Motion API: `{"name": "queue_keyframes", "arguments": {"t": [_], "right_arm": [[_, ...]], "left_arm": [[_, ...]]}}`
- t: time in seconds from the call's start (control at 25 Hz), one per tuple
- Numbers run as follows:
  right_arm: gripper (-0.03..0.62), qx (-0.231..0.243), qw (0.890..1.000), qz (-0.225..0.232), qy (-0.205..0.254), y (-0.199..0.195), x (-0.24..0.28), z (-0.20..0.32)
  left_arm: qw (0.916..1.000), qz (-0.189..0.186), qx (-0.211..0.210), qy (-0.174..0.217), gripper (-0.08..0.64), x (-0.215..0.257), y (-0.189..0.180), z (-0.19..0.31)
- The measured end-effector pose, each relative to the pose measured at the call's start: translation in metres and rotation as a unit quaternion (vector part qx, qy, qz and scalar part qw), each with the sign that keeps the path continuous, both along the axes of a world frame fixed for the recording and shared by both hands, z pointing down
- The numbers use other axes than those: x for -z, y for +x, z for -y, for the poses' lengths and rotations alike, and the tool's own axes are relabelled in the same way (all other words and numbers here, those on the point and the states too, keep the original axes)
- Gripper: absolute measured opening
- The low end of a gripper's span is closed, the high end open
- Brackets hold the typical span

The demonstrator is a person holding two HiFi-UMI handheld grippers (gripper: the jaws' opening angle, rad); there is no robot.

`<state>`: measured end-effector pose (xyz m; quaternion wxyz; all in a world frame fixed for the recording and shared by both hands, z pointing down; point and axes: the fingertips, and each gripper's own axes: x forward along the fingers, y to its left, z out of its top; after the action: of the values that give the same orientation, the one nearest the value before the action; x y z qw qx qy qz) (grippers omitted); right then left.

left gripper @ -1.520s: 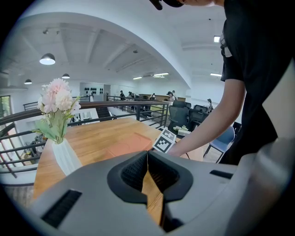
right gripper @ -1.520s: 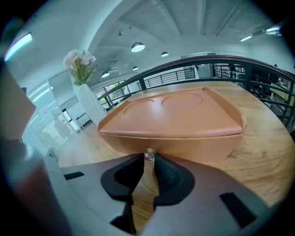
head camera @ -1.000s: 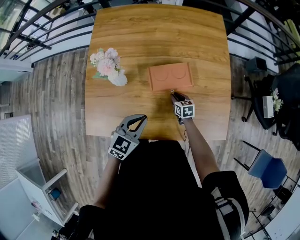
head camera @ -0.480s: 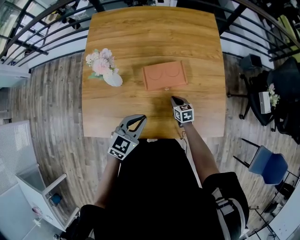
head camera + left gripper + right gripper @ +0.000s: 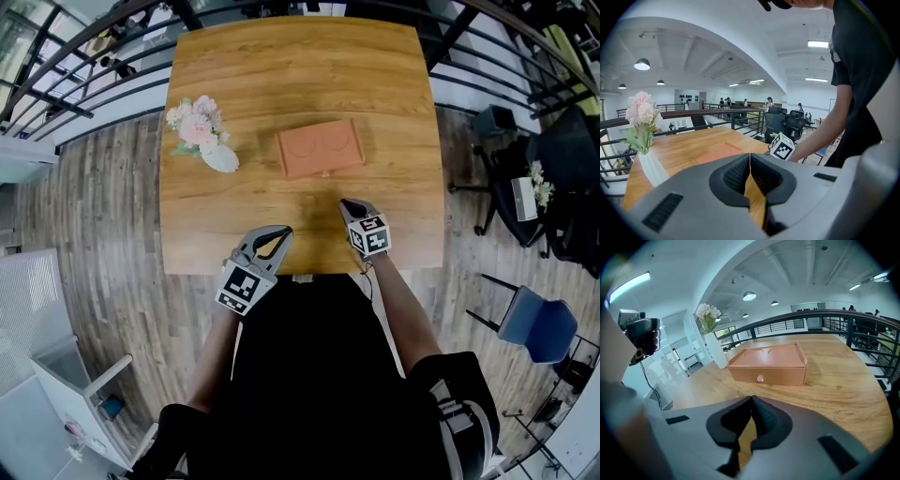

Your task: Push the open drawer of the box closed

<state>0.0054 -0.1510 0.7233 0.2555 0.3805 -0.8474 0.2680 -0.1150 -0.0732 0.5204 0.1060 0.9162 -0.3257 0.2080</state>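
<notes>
The terracotta box (image 5: 319,148) lies in the middle of the wooden table (image 5: 394,94). In the right gripper view the box (image 5: 768,364) shows its drawer front flush with the body, a small round knob (image 5: 760,378) in its centre. My right gripper (image 5: 344,203) is shut with nothing in it, a short way in front of the box and apart from it. At the table's near edge on the left, my left gripper (image 5: 284,232) is also shut and empty. The box (image 5: 719,153) appears as a flat slab in the left gripper view.
A white vase with pink flowers (image 5: 203,136) stands left of the box, also seen as the vase (image 5: 715,345) in the right gripper view. Black railings (image 5: 75,84) run round the table's far side. Office chairs (image 5: 530,323) stand on the floor to the right.
My right gripper has drawn back from the box's drawer front toward the near table edge. The box's drawer stands flush. The left gripper has stayed where it was.
</notes>
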Motion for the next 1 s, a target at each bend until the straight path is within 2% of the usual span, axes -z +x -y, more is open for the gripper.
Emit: {"name": "queue_keyframes", "arguments": {"t": [0.28, 0.6, 1.0], "right_arm": [[0.015, 0.036, 0.998, 0.011, 0.046, 0.009, 0.041, -0.020], [0.015, 0.093, 0.990, 0.040, 0.095, 0.014, 0.102, -0.051], [0.015, 0.143, 0.981, 0.012, 0.130, 0.035, 0.131, -0.086]], "left_arm": [[1.0000, -0.006, 0.000, 0.006, 0.025, 0.001, 0.012, -0.006], [0.9998, -0.015, 0.003, 0.011, 0.025, -0.005, 0.027, -0.013], [0.9998, -0.009, 0.006, 0.014, 0.025, -0.008, 0.051, -0.030]]}}
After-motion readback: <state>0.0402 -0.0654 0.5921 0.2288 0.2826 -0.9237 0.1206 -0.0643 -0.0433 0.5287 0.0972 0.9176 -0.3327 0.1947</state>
